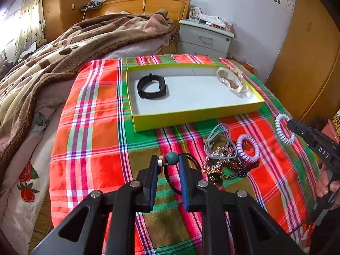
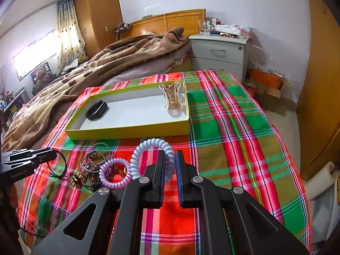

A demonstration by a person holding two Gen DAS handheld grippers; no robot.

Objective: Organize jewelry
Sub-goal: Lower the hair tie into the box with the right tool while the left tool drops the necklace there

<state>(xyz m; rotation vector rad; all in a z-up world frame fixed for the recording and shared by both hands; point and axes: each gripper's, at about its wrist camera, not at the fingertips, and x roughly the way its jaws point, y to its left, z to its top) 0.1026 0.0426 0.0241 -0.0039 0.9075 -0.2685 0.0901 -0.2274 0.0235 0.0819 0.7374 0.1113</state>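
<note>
Left wrist view: left tool [image 1: 169,161] clenched on a black cord [image 1: 170,180] carrying a teal bead [image 1: 172,157], held above the plaid cloth [image 1: 95,148].
Right wrist view: right tool [image 2: 170,159] clenched on a pale blue coil band [image 2: 148,146], its loop standing up ahead of and left of the fingers.
Box: yellow box [image 1: 191,118] with white floor lies on the cloth beyond both tools.
In the box: black band [image 1: 152,86] at the left end, clear perfume bottle [image 1: 231,80] lying flat at the right end.
Pile: purple coil band [image 1: 247,147], grey cord [image 1: 218,140] and beaded chains [image 1: 221,165] heaped on the cloth, right of the left tool, left of the right tool, short of the box.
Tabletop: covered by the plaid cloth, next to a bed [image 1: 53,63] with a brown blanket.
Backdrop: grey nightstand [image 2: 218,53] against the wall, beyond the box.
</note>
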